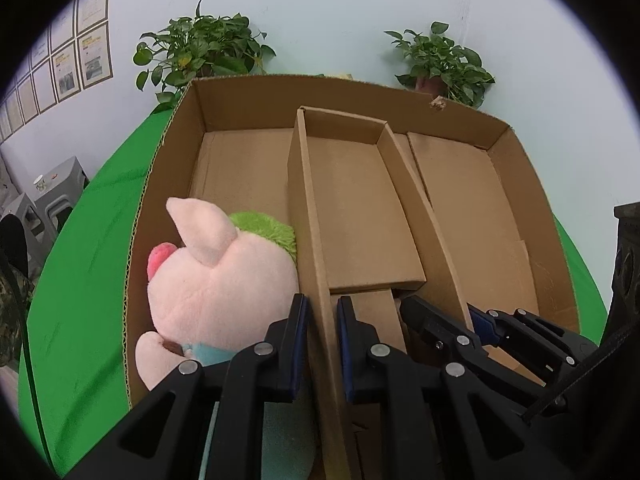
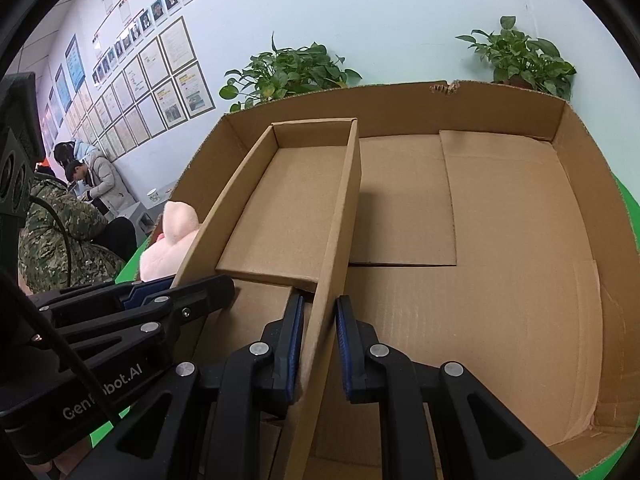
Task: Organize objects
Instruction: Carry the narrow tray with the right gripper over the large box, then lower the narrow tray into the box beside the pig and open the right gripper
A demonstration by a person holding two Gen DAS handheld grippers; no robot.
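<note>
Grippers are straddling the inner box's long walls: the left gripper (image 1: 322,344) is sitting astride the left wall of the narrow cardboard insert (image 1: 360,208), the right gripper (image 2: 316,344) astride its right wall, each with pads parted a little around the board, not visibly clamping. Beside the left one, a pink plush pig (image 1: 216,280) is lying in the left compartment of the big cardboard tray (image 1: 532,216). Farther off, two potted plants (image 1: 200,48) are standing against the pale wall.
</note>
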